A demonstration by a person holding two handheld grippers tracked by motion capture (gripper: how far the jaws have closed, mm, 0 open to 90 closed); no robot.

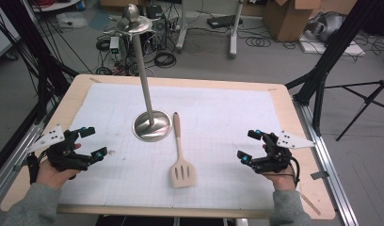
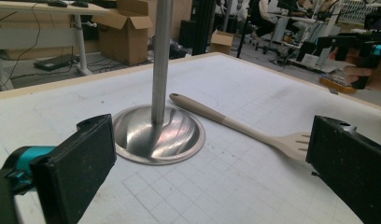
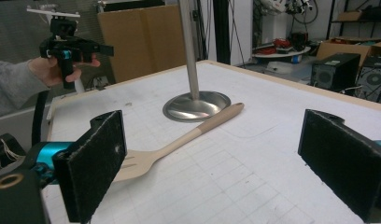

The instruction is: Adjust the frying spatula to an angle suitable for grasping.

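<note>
Both your grippers, left gripper and right gripper, sit jaws apart, empty, at the table's near corners; slotted spatula lies flat between them, handle tip touching the stand base. Approach the mid-handle square-on; clamp before lifting.

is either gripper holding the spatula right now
No, the spatula lies flat on the table beside the stand, with both grippers open and apart from it.

A pale beige slotted spatula lies between the black hand-held grippers, left and right, each with teal accents. Beyond them stands a shiny silver stand. A white, faintly gridded mat covers the light wood bench.
</note>
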